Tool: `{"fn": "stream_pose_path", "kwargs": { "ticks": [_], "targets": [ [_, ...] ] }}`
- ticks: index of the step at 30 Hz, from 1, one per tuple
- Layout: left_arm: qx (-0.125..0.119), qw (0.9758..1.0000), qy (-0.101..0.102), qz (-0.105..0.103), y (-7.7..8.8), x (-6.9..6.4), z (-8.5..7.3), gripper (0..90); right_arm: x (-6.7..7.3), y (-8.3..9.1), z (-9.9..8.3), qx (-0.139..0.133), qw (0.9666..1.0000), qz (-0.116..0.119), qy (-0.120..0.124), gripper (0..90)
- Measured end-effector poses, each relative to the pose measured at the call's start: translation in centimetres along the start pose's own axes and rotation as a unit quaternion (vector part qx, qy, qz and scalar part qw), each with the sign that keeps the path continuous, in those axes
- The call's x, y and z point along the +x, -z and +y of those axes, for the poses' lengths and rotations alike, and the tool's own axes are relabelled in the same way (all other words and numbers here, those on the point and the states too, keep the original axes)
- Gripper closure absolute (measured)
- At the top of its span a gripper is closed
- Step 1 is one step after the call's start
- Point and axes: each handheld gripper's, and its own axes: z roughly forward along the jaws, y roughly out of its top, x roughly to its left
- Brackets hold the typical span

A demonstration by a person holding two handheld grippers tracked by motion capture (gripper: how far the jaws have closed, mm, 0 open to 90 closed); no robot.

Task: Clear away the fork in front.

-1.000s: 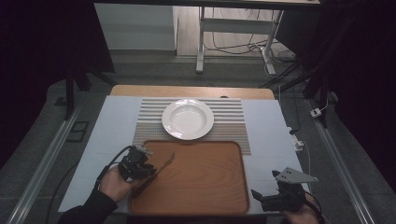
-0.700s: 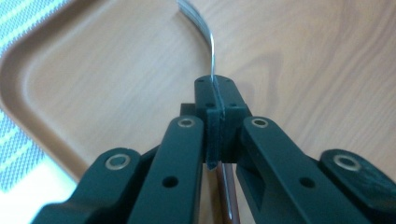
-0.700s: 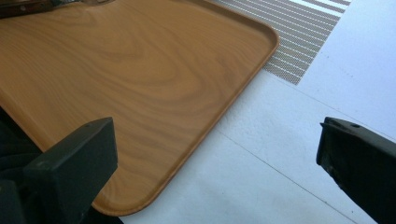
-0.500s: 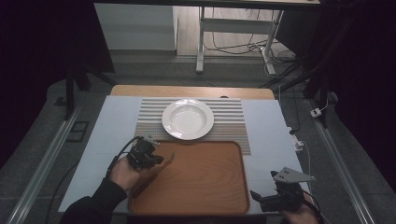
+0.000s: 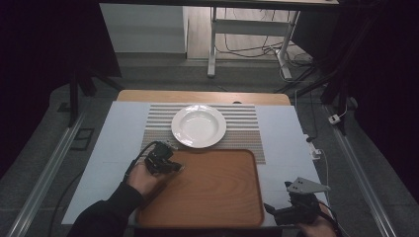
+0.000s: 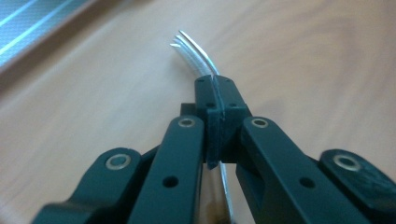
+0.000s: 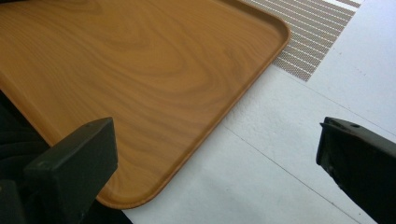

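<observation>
So the left tongs are clenched tight on a metal fork, pads pinching it around the neck, with the curved tines poking out past the tips toward 11 o'clock in the left gripper view. The handle runs back down between the black jaws and out of frame at the bottom. Under it all is the wood-grain surface of the brown tray, though I can't tell whether the fork touches it or hangs just above it

From the high view, the left tongs sit over the tray's upper left corner, at about 10 o'clock from the tray's middle, with the person's left hand and dark sleeve coming in from 7 o'clock. The fork itself is too small to make out there. The white plate sits on a striped placemat just past the tray's far edge, at roughly 1 o'clock from the left tongs and close to them, but apart

The right tongs are released, jaws spread wide with nothing between them, down at 5 o'clock off the tray's near right corner. In the right gripper view, they frame the rounded tray corner and the pale worktop, with a bit of the placemat at 1 o'clock
</observation>
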Motion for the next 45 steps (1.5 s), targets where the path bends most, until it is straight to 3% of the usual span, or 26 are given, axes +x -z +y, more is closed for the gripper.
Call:
{"fn": "stream_pose_path", "kwargs": {
  "ticks": [2,5,9,16,21,25,30,45],
  "targets": [
    [0.004,0.9999,-0.016,0.004,-0.2,-0.7,0.2,89.2,0.0,0.0,0.0,0.0,1.0,0.002,0.0,0.0],
    [0.006,0.9997,-0.021,0.009,-0.2,-1.1,0.2,89.2,0.0,0.0,0.0,-0.001,1.0,0.003,0.002,0.0],
    [0.005,0.9996,-0.028,-0.006,-0.1,-1.7,-0.1,89.1,0.0,0.0,0.0,-0.003,1.0,0.004,0.002,0.0],
    [0.038,0.998,-0.05,-0.003,-0.8,-3.1,-0.9,89.1,0.1,0.1,-0.1,-0.005,1.0,0.004,0.005,0.0],
    [0.049,0.9981,-0.037,-0.003,-0.9,-2.8,-1.9,89.1,0.1,0.1,-0.1,-0.007,1.0,0.004,0.005,0.0],
    [0.053,0.9981,-0.027,0.014,-0.3,-2.4,-2.4,89.1,0.1,0.1,-0.1,-0.007,0.9999,0.004,0.006,0.0],
    [0.057,0.9984,0.004,0.003,0.2,-1.2,-3.1,89.1,0.1,0.1,-0.1,-0.007,0.9999,0.004,0.007,0.0],
    [0.071,0.9954,0.062,0.012,2.0,1.2,-5.2,89.1,0.1,0.1,-0.1,-0.007,0.9999,0.005,0.007,0.0]
  ]
}}
